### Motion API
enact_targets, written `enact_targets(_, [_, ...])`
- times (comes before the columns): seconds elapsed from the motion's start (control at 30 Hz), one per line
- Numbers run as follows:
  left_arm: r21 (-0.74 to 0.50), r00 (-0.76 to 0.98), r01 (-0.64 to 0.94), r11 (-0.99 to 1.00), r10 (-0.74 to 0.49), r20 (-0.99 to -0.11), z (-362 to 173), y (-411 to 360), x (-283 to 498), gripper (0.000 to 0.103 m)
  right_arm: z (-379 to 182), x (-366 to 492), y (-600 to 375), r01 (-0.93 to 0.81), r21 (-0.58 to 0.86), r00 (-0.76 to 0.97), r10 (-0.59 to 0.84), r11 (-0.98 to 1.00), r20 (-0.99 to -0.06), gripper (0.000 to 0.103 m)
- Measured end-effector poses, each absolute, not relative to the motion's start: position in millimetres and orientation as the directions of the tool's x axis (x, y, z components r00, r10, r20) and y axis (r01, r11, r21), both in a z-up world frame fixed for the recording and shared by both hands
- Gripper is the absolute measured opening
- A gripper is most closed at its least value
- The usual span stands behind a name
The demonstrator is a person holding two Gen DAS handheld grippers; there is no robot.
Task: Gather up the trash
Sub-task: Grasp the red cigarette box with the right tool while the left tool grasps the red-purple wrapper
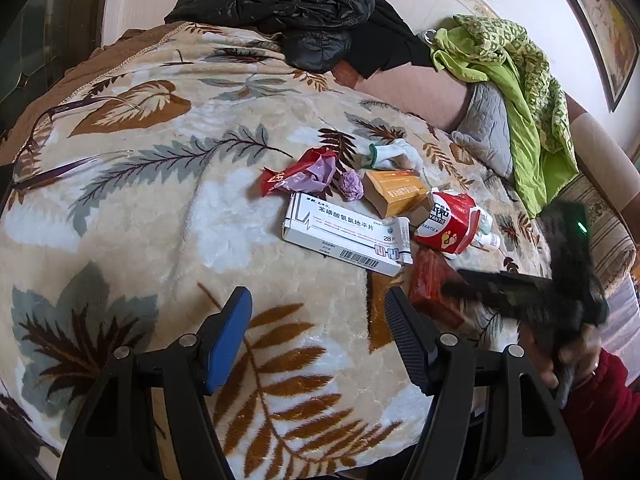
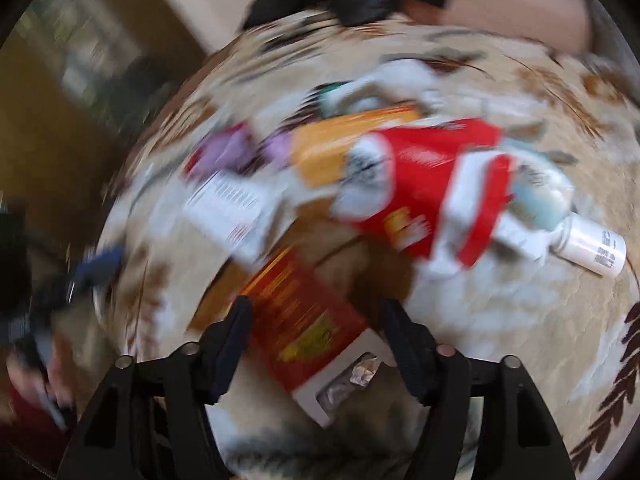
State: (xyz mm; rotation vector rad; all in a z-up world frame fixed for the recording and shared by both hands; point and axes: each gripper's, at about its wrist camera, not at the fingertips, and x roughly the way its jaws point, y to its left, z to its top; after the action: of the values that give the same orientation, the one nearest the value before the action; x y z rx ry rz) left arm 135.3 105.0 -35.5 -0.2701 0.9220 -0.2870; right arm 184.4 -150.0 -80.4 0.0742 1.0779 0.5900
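A heap of trash lies on the leaf-patterned blanket (image 1: 160,220): a white medicine box (image 1: 344,236), an orange box (image 1: 396,192), a red-and-white pouch (image 1: 448,220), a red wrapper (image 1: 304,176), a crumpled purple ball (image 1: 352,186) and a small white bottle (image 2: 592,246). My left gripper (image 1: 318,300) hovers open just before the white box, with nothing between its fingers. The right wrist view is blurred. My right gripper (image 2: 316,308) stands open astride a red box (image 2: 304,320), which lies between the jaws with a gap on the right side. In the left wrist view that gripper (image 1: 460,286) is a dark blur over the red box (image 1: 432,284).
A black jacket (image 1: 288,4) lies at the far end of the bed. A green cloth (image 1: 508,80) and a grey pillow (image 1: 488,132) sit at the right. A white sock with a green cuff (image 1: 390,154) lies behind the heap. A red sleeve (image 1: 600,400) holds the right gripper.
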Motion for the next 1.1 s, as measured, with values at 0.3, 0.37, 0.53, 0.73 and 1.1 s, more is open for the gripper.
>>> enact_targets(0.3, [-0.308, 0.567, 0.169, 0.936, -0.348, -0.746, -25.6, 86.6, 169.9, 0.068, -94.2, 158.2, -117.8, -0.444, 0.058, 0.462, 0.284, 0.894, -0.84, 0.065])
enact_targets(0.37, [-0.286, 0.577, 0.168, 0.943, -0.329, -0.747, -21.4, 84.1, 180.8, 0.068, -91.7, 154.5, -128.5, -0.399, 0.088, 0.479, 0.289, 0.913, -0.829, 0.063])
enact_targets(0.53, [-0.231, 0.578, 0.141, 0.963, -0.27, -0.77, -23.3, 79.2, 224.0, 0.07, -79.7, 137.5, -165.0, -0.278, 0.226, 0.529, 0.345, 0.934, -0.775, 0.062])
enact_targets(0.73, [-0.199, 0.499, 0.069, 0.978, -0.207, -0.842, -69.2, 72.0, 280.3, 0.069, -64.0, 115.7, -192.4, -0.203, 0.238, 0.606, 0.313, 0.95, -0.731, 0.063])
enact_targets(1.1, [-0.171, 0.633, 0.071, 0.983, -0.177, -0.754, -43.9, 69.4, 239.6, 0.035, -58.0, 104.0, -230.8, -0.105, 0.301, 0.67, 0.291, 0.948, -0.683, 0.063])
